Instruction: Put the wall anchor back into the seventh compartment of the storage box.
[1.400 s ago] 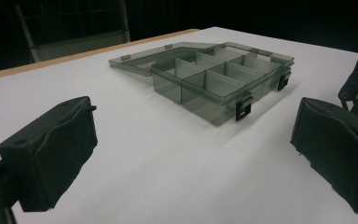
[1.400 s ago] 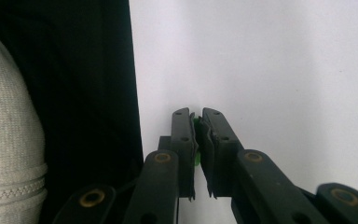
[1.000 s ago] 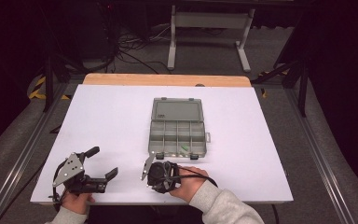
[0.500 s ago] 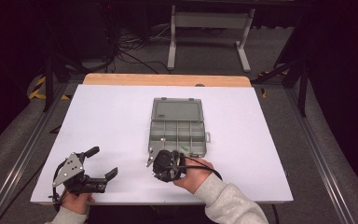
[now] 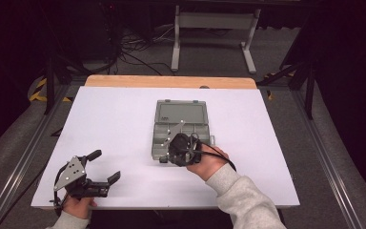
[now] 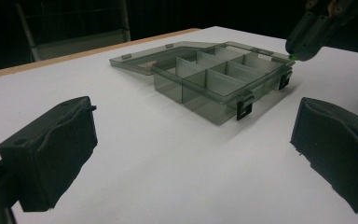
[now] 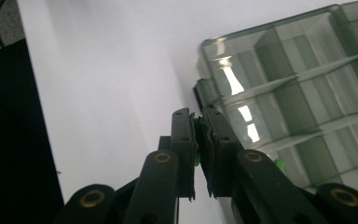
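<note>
Since the earlier frames, the right gripper [image 5: 180, 149] has travelled forward from the near edge of the surface to the near rim of the compartment box [image 5: 180, 130]; the left gripper [image 5: 91, 174] has kept its place at the near left corner.

High view: white surface [image 5: 114, 124] with the clear grey compartment box at its centre, lid folded open and lying flat on the far side. The right hand [image 5: 207, 162], in a pale grey sleeve [image 5: 240, 200], holds the right gripper over the box's near compartments. The left hand [image 5: 78, 206] holds the left gripper low over the surface, jaws spread wide apart, well apart from the box.

Left gripper view: both black jaws stand far apart at the picture's edges with bare surface between them. Beyond lies the compartment box [image 6: 223, 77], dividers upright, two dark latches [image 6: 244, 108] on its near wall. The right gripper [image 6: 314, 28] hangs at upper right, its tip just above the box's corner, with a small green item [image 6: 292, 57] at the tip.

Right gripper view: the right gripper [image 7: 198, 144] has its jaws pressed nearly together on a small green item [image 7: 196, 125], whose kind cannot be told. The tips sit just beside the box's corner [image 7: 205, 46]; the compartments [image 7: 298, 93] lie to the right.
</note>
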A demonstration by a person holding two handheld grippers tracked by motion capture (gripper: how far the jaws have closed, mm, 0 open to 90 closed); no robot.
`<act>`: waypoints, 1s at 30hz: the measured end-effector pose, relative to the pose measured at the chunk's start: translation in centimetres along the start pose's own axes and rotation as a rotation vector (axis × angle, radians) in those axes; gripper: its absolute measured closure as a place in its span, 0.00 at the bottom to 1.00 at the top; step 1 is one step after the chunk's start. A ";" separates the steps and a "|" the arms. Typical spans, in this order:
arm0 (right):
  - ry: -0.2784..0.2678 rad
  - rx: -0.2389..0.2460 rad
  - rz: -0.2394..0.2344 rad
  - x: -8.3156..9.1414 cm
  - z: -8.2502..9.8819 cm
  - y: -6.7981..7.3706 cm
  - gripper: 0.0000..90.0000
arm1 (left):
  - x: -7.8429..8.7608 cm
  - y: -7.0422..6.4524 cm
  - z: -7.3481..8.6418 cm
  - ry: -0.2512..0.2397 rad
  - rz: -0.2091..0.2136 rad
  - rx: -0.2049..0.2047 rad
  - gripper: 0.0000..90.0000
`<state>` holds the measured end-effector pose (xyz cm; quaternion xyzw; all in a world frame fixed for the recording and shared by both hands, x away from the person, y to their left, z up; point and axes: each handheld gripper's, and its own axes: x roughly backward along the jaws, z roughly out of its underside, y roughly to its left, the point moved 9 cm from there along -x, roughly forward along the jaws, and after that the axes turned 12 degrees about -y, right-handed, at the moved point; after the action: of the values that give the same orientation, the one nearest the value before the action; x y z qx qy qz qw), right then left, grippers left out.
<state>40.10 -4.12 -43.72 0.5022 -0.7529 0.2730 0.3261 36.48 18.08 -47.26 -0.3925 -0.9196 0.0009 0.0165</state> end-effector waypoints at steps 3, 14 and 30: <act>-0.005 -0.017 0.021 0.2 0.0 -0.9 0.93 | 0.0 0.0 0.0 0.001 0.001 -0.001 0.01; -0.009 -0.079 0.082 0.4 0.7 -4.4 0.93 | 0.0 0.0 0.0 0.001 0.000 0.000 0.01; -0.008 -0.139 0.140 0.2 1.7 -7.4 0.93 | 0.0 0.1 0.0 0.002 0.002 -0.003 0.01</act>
<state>46.56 -8.07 -44.08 0.4258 -0.8044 0.2403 0.3374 36.51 18.13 -47.31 -0.3933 -0.9192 -0.0007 0.0171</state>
